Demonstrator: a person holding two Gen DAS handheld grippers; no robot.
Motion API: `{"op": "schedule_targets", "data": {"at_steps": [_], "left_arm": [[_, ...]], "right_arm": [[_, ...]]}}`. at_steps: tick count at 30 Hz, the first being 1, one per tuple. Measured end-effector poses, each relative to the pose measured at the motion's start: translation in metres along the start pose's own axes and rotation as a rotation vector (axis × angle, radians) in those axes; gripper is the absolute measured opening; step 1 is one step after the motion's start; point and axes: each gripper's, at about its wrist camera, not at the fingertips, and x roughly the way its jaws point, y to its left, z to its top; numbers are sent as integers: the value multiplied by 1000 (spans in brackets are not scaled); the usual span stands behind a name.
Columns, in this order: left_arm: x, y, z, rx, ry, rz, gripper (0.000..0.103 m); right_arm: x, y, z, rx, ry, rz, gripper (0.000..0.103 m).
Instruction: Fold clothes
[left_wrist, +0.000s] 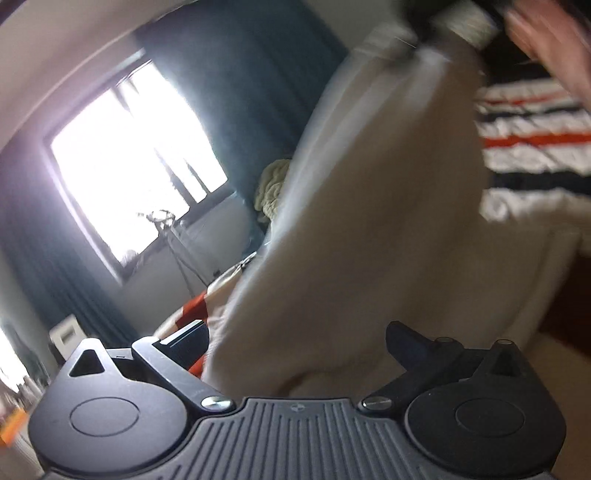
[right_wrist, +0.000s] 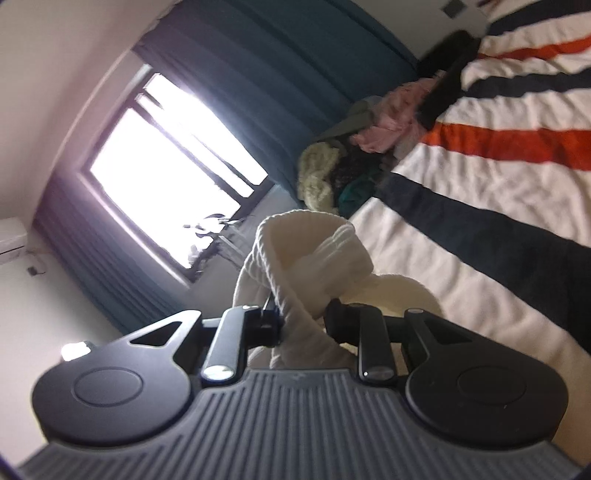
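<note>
Pinching my right gripper (right_wrist: 303, 321) on the cream sweater (right_wrist: 310, 254), left gripper (left_wrist: 295, 354) spread wide, striped bedspread (right_wrist: 480, 192) beneath.

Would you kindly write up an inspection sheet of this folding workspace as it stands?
Surface: bed with striped cover, white, navy and orange bands.
Job's things: cream knit garment, lifted off the bed, blurred in the left wrist view.
Clutter: heap of clothes at the bed's far edge, pink, green and dark pieces.
Grippers: right hand-held gripper shut on the cream knit garment; left hand-held gripper fingers spread, fabric draped between them.
Cables: nothing seen.
Surroundings: bright window, teal curtains, air conditioner.
</note>
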Motion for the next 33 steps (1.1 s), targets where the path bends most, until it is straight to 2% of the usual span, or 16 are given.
{"op": "schedule_targets", "data": {"at_steps": [5,8,12,15,19,21,22,23,24,26,31,33], "left_arm": [[27,-15,-4,118,85,195,103],[35,-1,-4,16,136,193,103],[34,12,-1,-93,162,210,103],[37,24,-1,-216,210,171,103],[44,40,-8,-387,292,94,103],[41,57,-24,-462,327,66,103],[46,67,-29,-500,345,53,103],[52,78,-35,-537,363,40,103],[58,89,-40,-574,381,27,103],[66,105,-53,-673,419,-6,103],[78,133,-93,-928,502,-94,103],[80,137,-99,-978,519,-113,103]], "right_arm": [[-2,30,11,-64,-37,88,26],[-1,30,15,-81,-50,103,26],[6,4,14,-46,-15,58,26],[12,-31,6,48,51,-40,26],[13,-50,-6,142,141,-99,29],[14,-57,-13,185,185,-124,39],[14,-61,-16,207,207,-137,41],[15,-65,-19,228,229,-150,49],[15,-69,-22,250,251,-163,63],[16,-77,-28,293,295,-188,83],[17,-96,-43,402,405,-252,86],[26,-92,-51,356,452,-264,88]]}}
